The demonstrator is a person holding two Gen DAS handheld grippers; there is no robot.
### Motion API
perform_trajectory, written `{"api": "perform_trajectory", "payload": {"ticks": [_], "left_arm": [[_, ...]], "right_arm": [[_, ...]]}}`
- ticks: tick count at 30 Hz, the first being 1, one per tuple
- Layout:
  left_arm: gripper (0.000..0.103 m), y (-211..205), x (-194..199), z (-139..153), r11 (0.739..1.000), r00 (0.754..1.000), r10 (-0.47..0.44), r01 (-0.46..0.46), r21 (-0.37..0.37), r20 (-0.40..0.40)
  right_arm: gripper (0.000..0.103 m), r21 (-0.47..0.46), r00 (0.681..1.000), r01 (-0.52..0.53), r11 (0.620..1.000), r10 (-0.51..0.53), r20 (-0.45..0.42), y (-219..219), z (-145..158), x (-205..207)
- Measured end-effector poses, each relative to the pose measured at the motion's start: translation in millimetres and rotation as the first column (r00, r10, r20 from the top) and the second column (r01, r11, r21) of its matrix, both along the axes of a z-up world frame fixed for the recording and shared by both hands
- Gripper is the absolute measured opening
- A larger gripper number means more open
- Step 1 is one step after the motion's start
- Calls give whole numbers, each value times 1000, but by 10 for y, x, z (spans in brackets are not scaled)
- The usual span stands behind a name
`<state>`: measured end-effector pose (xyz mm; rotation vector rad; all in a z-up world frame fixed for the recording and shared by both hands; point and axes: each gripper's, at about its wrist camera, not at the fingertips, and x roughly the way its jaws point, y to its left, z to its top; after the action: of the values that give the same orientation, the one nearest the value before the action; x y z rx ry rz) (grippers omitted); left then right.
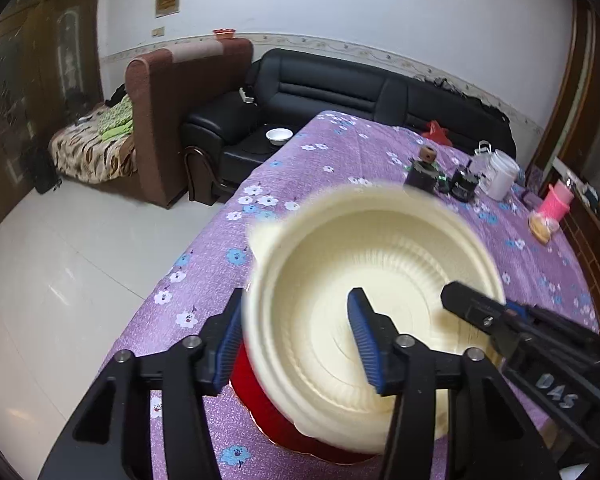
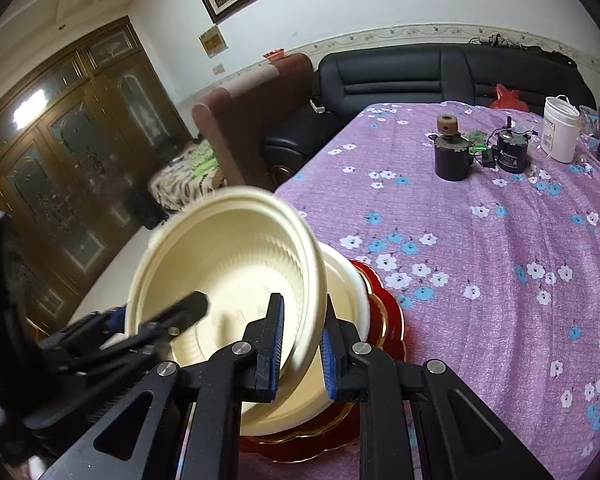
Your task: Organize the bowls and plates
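Observation:
A cream ribbed bowl is held tilted above a second cream bowl, which sits on a red plate with a gold rim on the purple cloth. My left gripper straddles the tilted bowl's left rim, one finger outside and one inside, with the jaws wide. My right gripper is shut on the same bowl's right rim. Each gripper shows in the other's view, the right one at the far side of the bowl and the left one at the left side.
The table has a purple flowered cloth. At its far side stand two dark motor-like cylinders, a white tub and a pink cup. The table's left edge drops to a white tiled floor. Sofas stand behind.

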<state>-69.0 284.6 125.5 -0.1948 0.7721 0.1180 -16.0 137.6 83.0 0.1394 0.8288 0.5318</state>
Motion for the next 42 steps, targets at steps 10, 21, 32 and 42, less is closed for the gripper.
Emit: {"api": "perform_trajectory", "payload": {"ticks": [10,21,32,42], "left_arm": [[66,206,-254,118,994,996,58,-52,-100,64],[68,266,-376,109,990,995,69,-59,-127,75],[72,158,-467,87,994,991,96,-91,-54,91],[80,-134,-658,83,992,988,98,-106,73,116]], "right_arm": [[43,-56,994,28,998,-23,103,70,-54,-46],[69,12,987,36,999,-37,155,4,53,-110],[74,70,958,124,990,-138,253,-372,349,-464],[91,25,933,203,979,-201,298,-539,255,-822]]}}
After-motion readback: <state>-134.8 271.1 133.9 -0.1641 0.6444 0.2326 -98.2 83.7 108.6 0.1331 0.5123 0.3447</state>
